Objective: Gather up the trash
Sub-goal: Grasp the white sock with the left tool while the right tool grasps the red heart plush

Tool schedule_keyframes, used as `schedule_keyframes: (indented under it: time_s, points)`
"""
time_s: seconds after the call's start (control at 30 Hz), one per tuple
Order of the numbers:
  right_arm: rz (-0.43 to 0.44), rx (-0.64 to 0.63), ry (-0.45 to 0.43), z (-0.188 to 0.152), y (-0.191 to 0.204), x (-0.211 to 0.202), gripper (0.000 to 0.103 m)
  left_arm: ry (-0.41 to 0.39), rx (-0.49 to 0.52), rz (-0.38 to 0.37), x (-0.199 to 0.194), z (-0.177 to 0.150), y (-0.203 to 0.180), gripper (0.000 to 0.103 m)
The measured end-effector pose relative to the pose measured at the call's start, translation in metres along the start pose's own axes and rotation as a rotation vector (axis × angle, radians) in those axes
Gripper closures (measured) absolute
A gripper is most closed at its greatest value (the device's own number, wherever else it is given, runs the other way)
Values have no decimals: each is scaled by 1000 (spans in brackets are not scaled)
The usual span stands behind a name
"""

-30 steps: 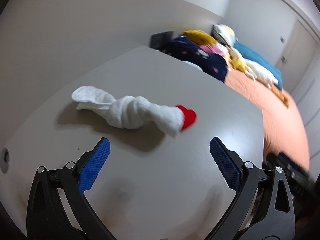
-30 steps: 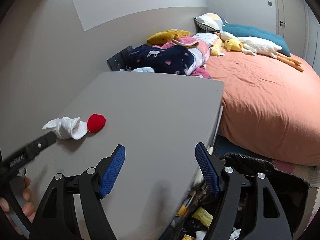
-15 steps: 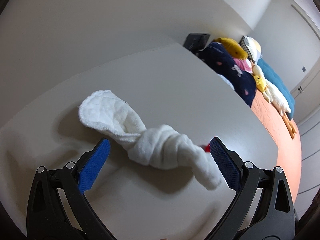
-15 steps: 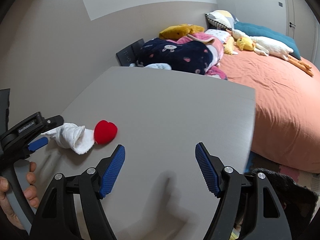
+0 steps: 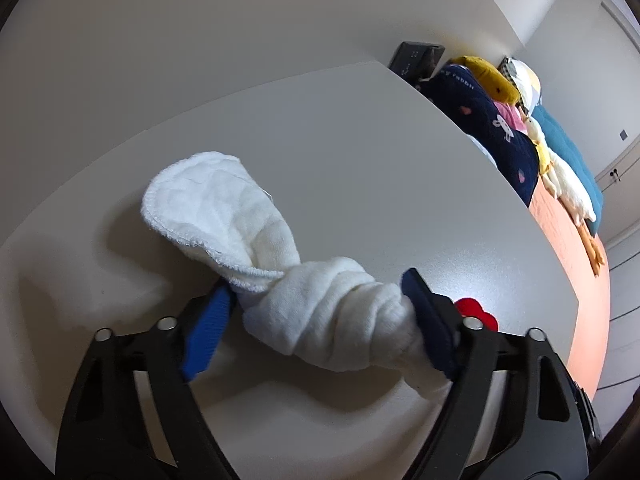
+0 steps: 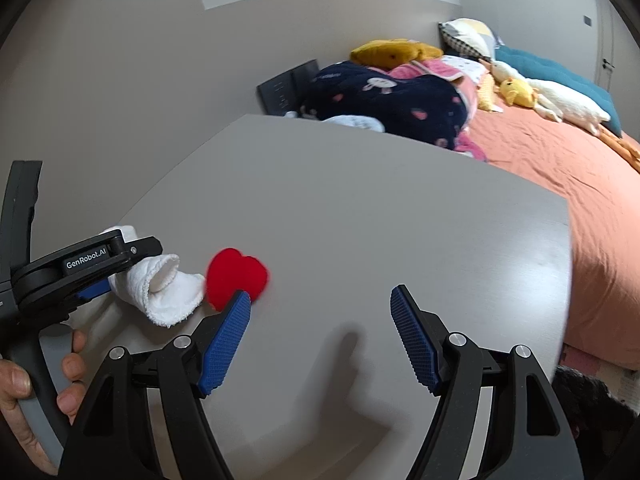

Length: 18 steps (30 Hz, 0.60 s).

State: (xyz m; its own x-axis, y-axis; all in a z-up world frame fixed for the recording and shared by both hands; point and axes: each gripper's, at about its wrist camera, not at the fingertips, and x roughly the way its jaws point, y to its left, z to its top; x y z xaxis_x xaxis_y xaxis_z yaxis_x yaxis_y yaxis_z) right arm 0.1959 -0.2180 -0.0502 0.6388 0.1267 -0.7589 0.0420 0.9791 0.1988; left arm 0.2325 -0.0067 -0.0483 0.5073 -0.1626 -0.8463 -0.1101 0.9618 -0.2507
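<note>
Since a moment ago my left claw (image 5: pixel 316 312) has pushed forward around the white cloth (image 5: pixel 280 276) and narrowed, so its blue pads (image 5: pixel 204 336) now press the twisted middle of the roll on the grey surface (image 5: pixel 360 168), grasping it. Just past my left claw's right finger lies a small red heart-shaped piece (image 6: pixel 236 276), touching the cloth's end. Further right my right claw (image 6: pixel 320 336) hangs released above the surface, its left pad just beside the heart.
</note>
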Motion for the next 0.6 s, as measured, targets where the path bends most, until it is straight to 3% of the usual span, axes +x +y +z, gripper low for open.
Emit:
schedule_keyframes:
  time_s: [0.1, 0.27, 0.6]
  points:
    - [11, -7, 15, 1, 7, 8, 30, -11, 19, 12, -3, 3, 4, 37]
    - [26, -20, 26, 2, 19, 20, 30, -66, 77, 146, -16, 8, 13, 47]
    - [2, -77, 18, 9, 39, 32, 30, -107, 152, 156, -38, 3, 29, 51]
